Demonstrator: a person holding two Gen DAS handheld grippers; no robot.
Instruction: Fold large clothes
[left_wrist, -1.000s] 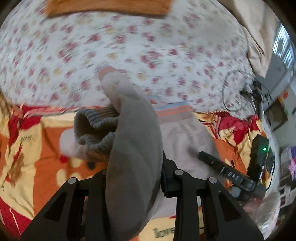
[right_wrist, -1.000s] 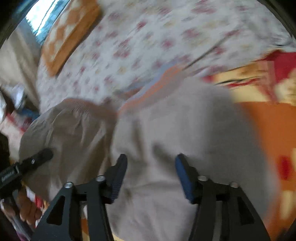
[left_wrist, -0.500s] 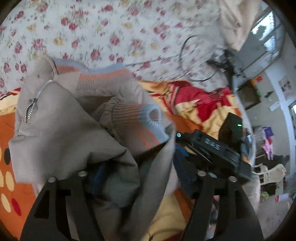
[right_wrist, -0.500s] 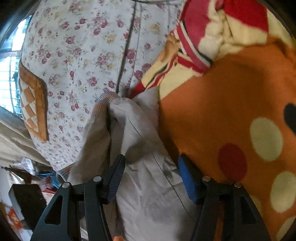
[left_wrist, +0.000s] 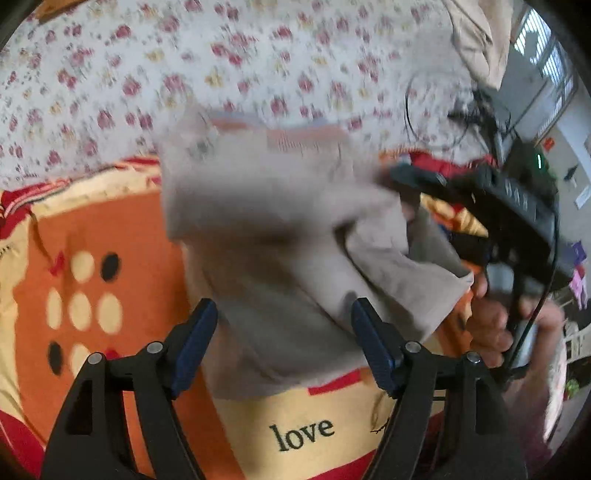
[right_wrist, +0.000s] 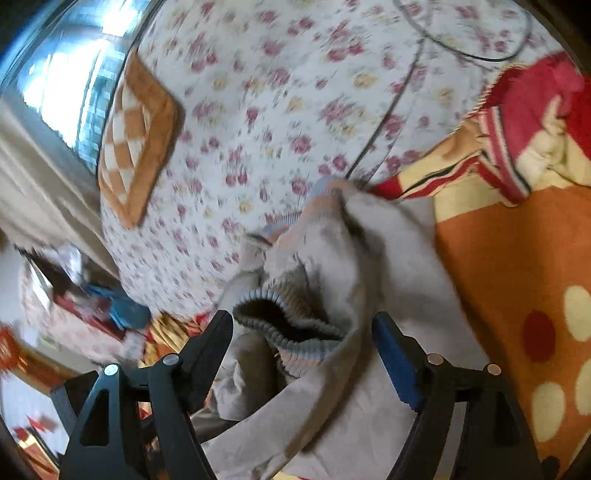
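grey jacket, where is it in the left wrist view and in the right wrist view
Left wrist: grey jacket fills the centre, beyond the open left gripper.
Right wrist: it runs from centre to bottom, ribbed cuff between the open right gripper fingers.
Shared landmark: floral sheet behind it.

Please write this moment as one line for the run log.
step: fold released | left gripper: open, jaws just opened, over beige jacket | right gripper: open, jaws just opened, ribbed cuff between them | surface: orange blanket
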